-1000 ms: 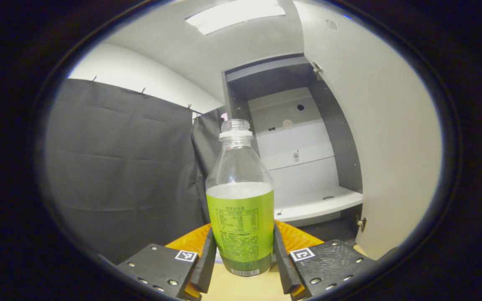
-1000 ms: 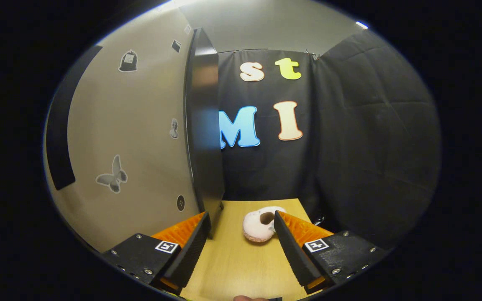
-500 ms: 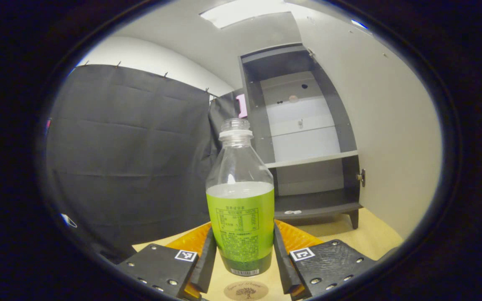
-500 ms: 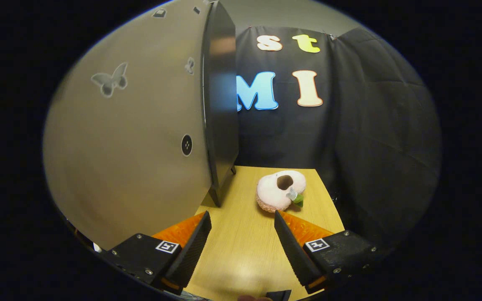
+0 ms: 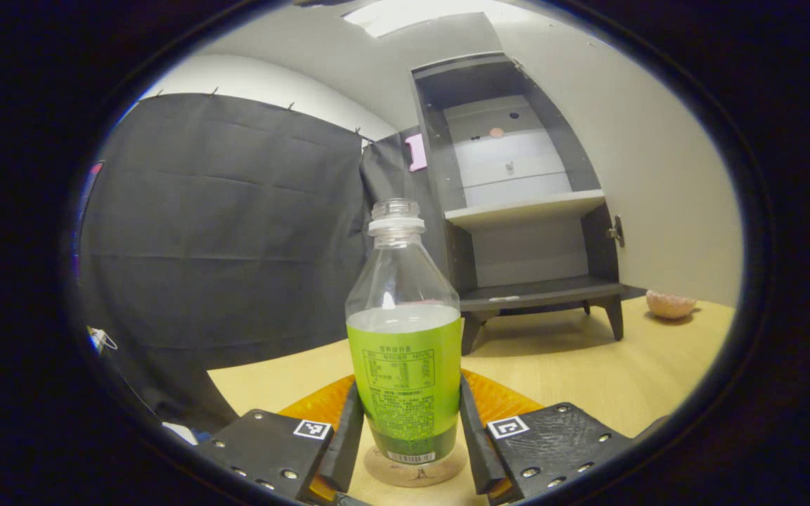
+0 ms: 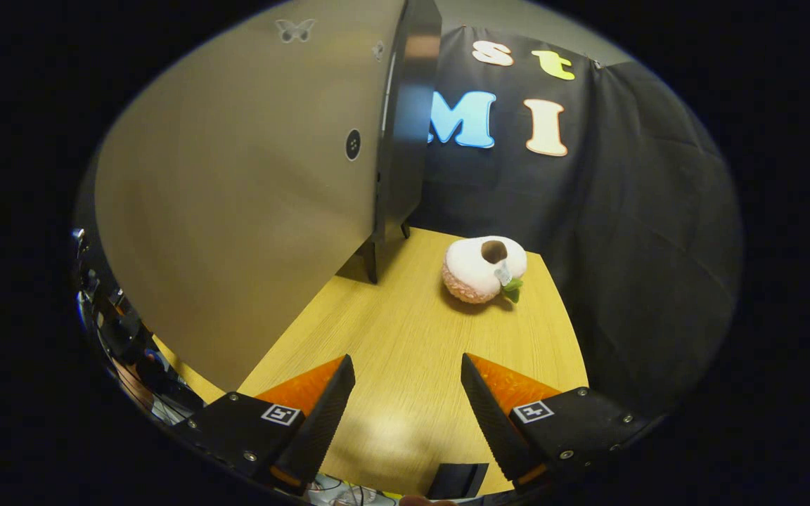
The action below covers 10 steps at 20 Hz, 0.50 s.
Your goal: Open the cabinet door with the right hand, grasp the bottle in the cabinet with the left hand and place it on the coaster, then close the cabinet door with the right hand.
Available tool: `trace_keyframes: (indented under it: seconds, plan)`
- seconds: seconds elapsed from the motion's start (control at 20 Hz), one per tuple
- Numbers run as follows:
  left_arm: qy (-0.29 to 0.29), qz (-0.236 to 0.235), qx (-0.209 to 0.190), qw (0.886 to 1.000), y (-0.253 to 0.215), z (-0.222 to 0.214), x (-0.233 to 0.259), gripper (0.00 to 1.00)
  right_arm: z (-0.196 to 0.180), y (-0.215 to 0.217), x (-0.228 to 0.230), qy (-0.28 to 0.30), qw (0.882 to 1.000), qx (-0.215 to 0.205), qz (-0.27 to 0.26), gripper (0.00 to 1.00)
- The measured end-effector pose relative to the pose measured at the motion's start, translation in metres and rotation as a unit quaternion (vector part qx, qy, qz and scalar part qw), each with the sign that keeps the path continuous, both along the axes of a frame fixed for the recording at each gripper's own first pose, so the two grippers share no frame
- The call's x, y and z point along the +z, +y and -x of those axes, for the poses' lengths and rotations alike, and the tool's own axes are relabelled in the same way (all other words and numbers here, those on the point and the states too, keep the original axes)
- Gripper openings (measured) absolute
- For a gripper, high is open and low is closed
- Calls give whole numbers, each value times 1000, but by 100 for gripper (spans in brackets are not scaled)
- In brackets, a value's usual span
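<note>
A clear capless bottle [image 5: 403, 337] with a green label stands upright between my left gripper's [image 5: 405, 422] fingers, which press on both its sides. Its base sits on or just above a round brown coaster [image 5: 415, 472] on the wooden table; contact cannot be told. Behind it the dark cabinet [image 5: 517, 211] stands with its shelves bare and its pale door [image 5: 658, 176] swung open at the right. In the right gripper view my right gripper [image 6: 405, 393] is open over the table, with nothing between its fingers. The outer face of the open door [image 6: 250, 197] rises to its left.
A pink plush doughnut [image 6: 482, 268] lies on the wooden table [image 6: 405, 330] right of the cabinet, also the doughnut [image 5: 670, 303] past the door's foot in the left gripper view. Black cloth walls close off the back and sides.
My left gripper carried the bottle down and away from the cabinet to the coaster. My right gripper dropped lower and drew back from the door, staying open.
</note>
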<state>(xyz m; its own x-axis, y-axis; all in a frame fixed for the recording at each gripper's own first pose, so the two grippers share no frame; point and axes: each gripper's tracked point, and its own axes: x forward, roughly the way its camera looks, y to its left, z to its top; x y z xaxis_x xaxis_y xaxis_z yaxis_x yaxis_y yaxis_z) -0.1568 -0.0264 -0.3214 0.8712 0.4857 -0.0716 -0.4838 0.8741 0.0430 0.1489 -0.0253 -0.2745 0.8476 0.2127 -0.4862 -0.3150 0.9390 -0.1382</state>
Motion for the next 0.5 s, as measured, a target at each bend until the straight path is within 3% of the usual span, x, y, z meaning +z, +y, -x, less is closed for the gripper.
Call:
trace_keyframes:
  seconds: [0.3,0.35,0.5]
  plan:
    - [6,13,-14,1000,-4,1,-18,65,4,9,1,14,1000,2,-23,94]
    - [3,13,-14,1000,-1,0,-16,70,4,11,1,15,1000,5,-21,94]
    - [6,8,-10,1000,0,0,-19,72,6,16,-4,21,1000,19,-12,94]
